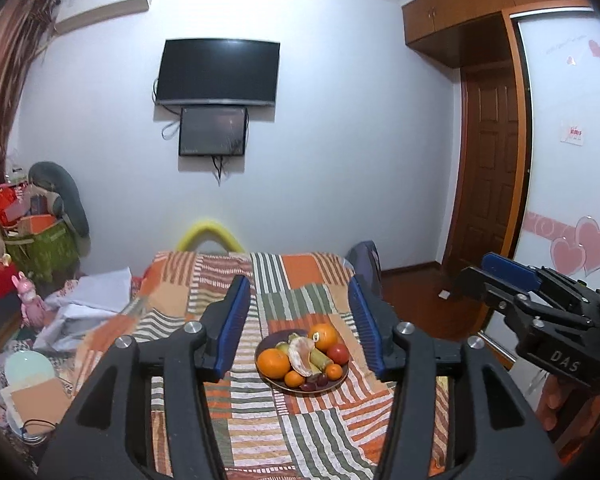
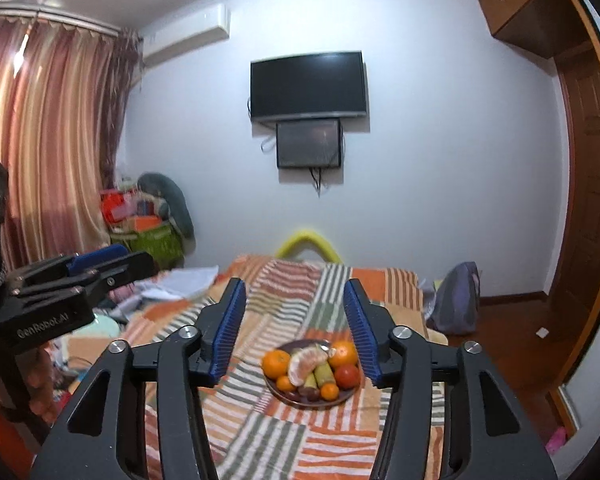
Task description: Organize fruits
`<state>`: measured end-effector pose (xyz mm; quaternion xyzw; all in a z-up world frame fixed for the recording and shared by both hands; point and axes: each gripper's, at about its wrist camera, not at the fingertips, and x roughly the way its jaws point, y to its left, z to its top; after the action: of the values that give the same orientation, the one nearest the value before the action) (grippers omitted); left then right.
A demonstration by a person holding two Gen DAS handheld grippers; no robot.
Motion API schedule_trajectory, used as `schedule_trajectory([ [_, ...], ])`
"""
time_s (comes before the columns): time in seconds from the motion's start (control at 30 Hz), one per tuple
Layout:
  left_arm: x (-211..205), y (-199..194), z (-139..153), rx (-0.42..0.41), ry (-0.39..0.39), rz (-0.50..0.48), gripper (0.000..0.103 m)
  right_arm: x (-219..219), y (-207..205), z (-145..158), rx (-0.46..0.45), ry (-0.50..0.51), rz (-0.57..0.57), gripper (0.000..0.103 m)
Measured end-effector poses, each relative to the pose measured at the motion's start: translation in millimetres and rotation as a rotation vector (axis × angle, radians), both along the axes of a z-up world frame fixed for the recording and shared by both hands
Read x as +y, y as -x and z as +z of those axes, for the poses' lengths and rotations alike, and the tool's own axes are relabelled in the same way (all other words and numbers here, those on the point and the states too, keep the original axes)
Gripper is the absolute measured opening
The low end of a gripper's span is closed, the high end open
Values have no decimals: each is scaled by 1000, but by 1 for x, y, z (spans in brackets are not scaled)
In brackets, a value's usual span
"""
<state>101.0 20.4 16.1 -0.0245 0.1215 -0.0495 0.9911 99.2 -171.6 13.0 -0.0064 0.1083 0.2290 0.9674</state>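
A dark round plate of fruit sits on a striped patchwork cloth. It holds oranges, a peeled citrus, a red tomato, small tangerines, green-yellow pieces and dark dates. My left gripper is open and empty, well above and short of the plate. My right gripper is open and empty at a similar distance. Each gripper shows at the edge of the other's view, the right one and the left one.
The cloth-covered surface stretches toward a white wall with two dark screens. Papers, boxes and toys clutter the left side. A grey bag, wooden floor and a door are at the right.
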Motion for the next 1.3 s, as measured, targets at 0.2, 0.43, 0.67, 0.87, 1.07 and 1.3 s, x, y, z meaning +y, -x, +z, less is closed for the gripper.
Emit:
schedule_trajectory([
  [0.2, 0, 15, 4, -31, 0, 19, 71, 3, 9, -2, -32, -16, -5, 67],
  [0.43, -3, 26, 3, -42, -5, 37, 96, 1, 14, -7, -42, -30, -33, 87],
  [0.67, -5, 27, 2, -44, -4, 43, 100, -8, 23, -7, -43, -53, -61, 103],
  [0.87, -3, 26, -2, -40, 0, 43, 102, -10, 26, -10, -41, -48, -69, 103],
  [1.07, -3, 26, -3, -38, -7, 37, 102, -11, 27, -9, -38, -44, -67, 103],
  [1.3, -4, 28, -2, -42, -10, 34, 102, -13, 27, -8, -40, -44, -67, 103],
])
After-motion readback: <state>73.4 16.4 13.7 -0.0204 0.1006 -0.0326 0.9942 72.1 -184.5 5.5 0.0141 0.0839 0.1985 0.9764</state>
